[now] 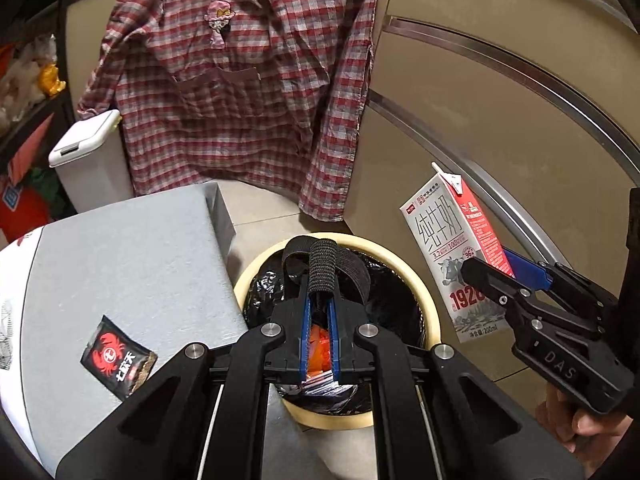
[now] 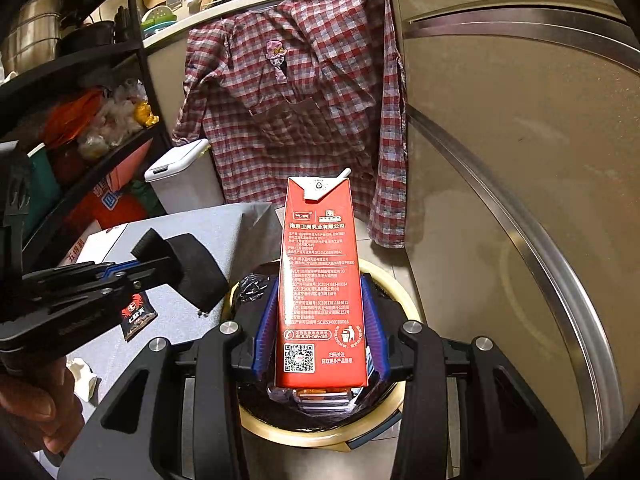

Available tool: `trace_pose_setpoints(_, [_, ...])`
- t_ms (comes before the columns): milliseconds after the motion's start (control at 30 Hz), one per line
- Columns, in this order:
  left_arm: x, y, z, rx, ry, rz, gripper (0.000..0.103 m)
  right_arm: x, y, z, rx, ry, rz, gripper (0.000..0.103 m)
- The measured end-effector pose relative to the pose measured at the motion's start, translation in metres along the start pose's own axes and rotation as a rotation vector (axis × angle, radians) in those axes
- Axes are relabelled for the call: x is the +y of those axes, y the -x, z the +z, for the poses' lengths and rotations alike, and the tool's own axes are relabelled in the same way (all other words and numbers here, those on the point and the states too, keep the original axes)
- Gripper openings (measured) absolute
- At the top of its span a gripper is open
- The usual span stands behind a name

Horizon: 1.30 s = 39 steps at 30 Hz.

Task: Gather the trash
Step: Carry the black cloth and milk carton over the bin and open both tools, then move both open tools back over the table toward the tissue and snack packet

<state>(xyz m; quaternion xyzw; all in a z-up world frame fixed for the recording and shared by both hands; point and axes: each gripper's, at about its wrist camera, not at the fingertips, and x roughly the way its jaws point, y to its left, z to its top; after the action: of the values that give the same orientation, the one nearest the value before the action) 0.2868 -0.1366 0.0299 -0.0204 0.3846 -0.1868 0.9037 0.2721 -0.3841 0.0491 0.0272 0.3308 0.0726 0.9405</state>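
Milk carton (image 2: 320, 280), straw still in, pinched upright in the right hand-held gripper (image 2: 320, 320), directly above the round bin (image 2: 320, 436) with its black liner. Inside the bin already: orange and silvery wrappers. Left hand-held gripper (image 1: 319, 320) pressed nearly together, nothing visibly between the fingers, hovering over the same bin. Still to collect, at 9 o'clock from the bin on the grey worktop (image 1: 120, 248): black crab-print sachet (image 1: 118, 356) and a crumpled white scrap (image 2: 82, 376). Roughly midway through, by the look of it.

Plaid shirt (image 2: 304, 120) drapes beige cabinet (image 2: 500, 160) (steel-trimmed); black shelving (image 2: 80, 64) stands left.
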Motion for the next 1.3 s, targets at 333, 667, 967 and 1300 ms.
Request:
trace_pose_setpoints(333, [-0.004,-0.006,0.006,0.01,0.006,0.008,0.035,-0.005,-0.006,-0.001,0.005,-0.01,-0.035,0.055])
trace_pose_setpoints(667, [0.01,0.028,-0.003,-0.024,-0.021,0.045,0.035,-0.011,-0.007,-0.002,0.003,-0.021,-0.035,0.055])
trace_pose_setpoints(967, [0.081,0.116,-0.024,-0.095,-0.029,0.118,0.035,0.009,0.005,-0.004,-0.03,0.001,-0.012,0.055])
trace_pose_setpoints(1300, [0.165,0.157,-0.085,-0.067,0.024,0.193,0.035,0.052,0.015,-0.012,-0.058,0.051,0.065,0.024])
